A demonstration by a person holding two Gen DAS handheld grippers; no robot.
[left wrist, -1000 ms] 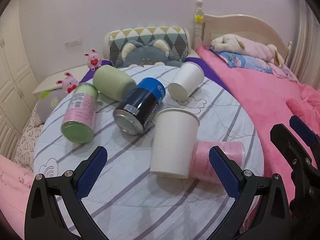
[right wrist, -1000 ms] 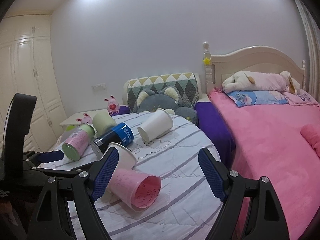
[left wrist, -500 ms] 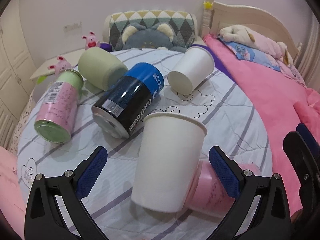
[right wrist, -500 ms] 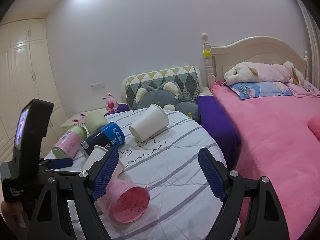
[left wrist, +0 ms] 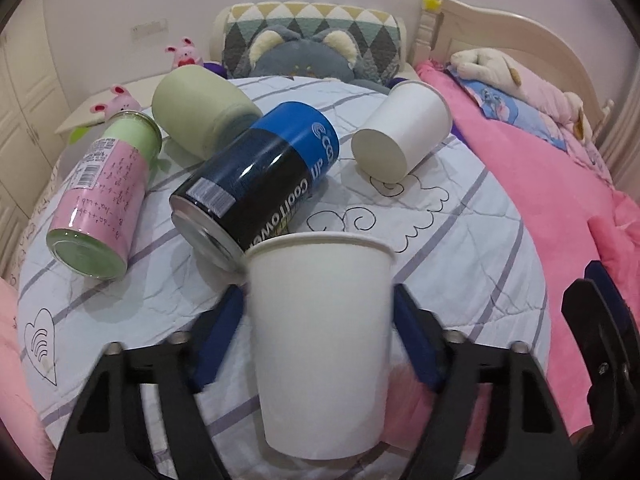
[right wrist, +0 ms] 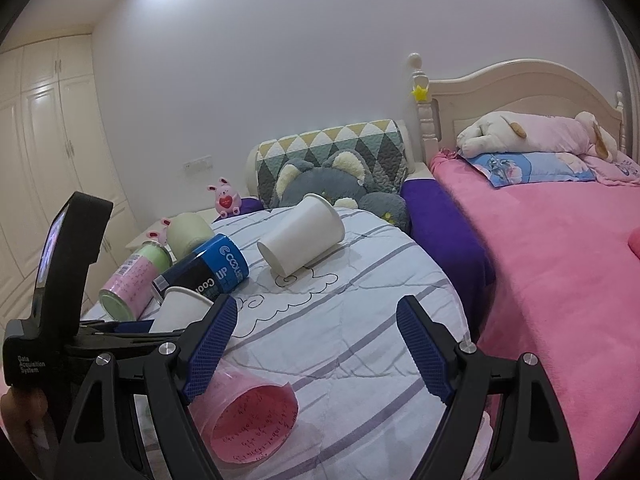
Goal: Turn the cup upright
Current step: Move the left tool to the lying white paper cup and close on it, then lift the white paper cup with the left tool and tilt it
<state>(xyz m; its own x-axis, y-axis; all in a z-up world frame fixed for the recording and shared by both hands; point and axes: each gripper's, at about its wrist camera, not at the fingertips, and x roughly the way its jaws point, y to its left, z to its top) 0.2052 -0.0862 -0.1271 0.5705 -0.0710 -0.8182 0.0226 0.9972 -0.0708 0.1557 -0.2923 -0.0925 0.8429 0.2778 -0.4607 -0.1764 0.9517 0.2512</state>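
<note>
Item: white paper cup (left wrist: 320, 344), standing mouth-up just before the blue-black can (left wrist: 256, 184). My left gripper (left wrist: 316, 344) fingers clench its walls; right gripper (right wrist: 316, 348) fingers released. I advise gentle squeeze, level set-down.

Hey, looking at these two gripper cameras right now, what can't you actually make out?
- Left wrist view: whether the left gripper pads touch the white paper cup; the pads are motion-blurred.
- Left wrist view: the pink cup is almost wholly hidden behind the white paper cup.
- Right wrist view: the white paper cup's lower half is hidden by the left gripper and the right gripper finger.
- Both views: the canister label print is only partly readable.
</note>
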